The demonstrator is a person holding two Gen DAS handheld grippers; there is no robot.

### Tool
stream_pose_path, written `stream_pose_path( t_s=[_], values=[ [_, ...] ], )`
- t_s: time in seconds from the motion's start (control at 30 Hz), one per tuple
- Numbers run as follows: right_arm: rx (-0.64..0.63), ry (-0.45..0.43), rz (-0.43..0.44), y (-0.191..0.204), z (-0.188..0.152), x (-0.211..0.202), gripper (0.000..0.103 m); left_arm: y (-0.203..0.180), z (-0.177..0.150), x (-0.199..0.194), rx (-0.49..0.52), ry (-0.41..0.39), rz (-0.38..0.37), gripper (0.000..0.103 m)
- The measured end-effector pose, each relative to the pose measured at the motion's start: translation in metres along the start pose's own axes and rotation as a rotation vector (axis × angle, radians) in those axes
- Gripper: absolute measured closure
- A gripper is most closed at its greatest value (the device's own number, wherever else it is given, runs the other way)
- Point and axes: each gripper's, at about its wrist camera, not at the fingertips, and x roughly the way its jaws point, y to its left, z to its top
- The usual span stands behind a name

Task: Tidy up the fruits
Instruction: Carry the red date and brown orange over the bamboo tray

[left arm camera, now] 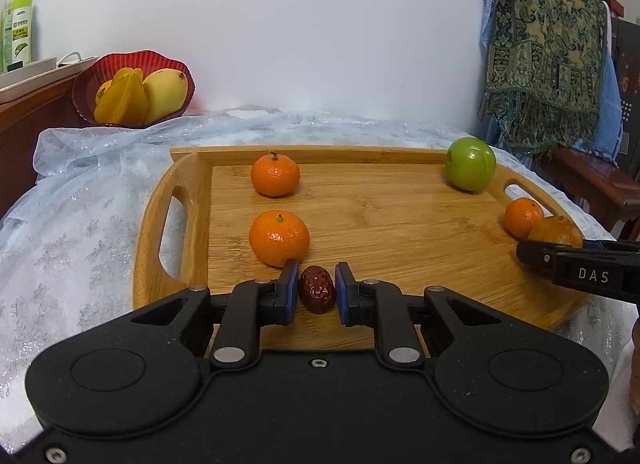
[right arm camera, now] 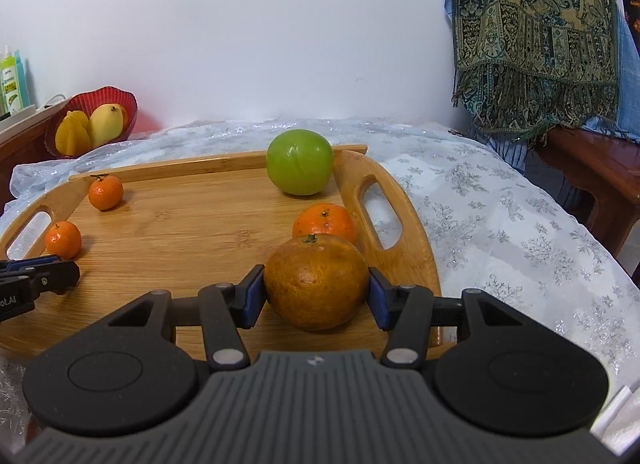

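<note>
I'm pinching the red date [left arm camera: 317, 289] in my left claw [left arm camera: 317, 288] at the wooden tray's [left arm camera: 168, 296] near edge, while my right claw [right arm camera: 316, 292] is clamping the dull orange [right arm camera: 316, 282], both ready for sorting. A tangerine [left arm camera: 279, 238] is crowding the date just beside it; a second tangerine [right arm camera: 325, 222] and a green apple [right arm camera: 300, 162] are sitting behind the orange.

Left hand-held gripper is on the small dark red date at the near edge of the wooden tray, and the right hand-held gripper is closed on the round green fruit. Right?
Not quite. The right hand-held gripper is closed on the dull brownish-orange mandarin, as the right wrist view shows; the round green fruit sits untouched by the wooden tray's far rim. The left hand-held gripper is indeed on the small dark red date.
</note>
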Motion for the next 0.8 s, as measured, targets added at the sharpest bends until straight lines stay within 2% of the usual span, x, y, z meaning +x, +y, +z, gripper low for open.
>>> stream_pose_path(
  t_s=[0.8],
  values=[
    [-0.002,-0.008,-0.012,0.005,0.020,0.032,0.046,0.016,0.016,0.018,-0.046,0.004,0.043,0.084]
  ],
)
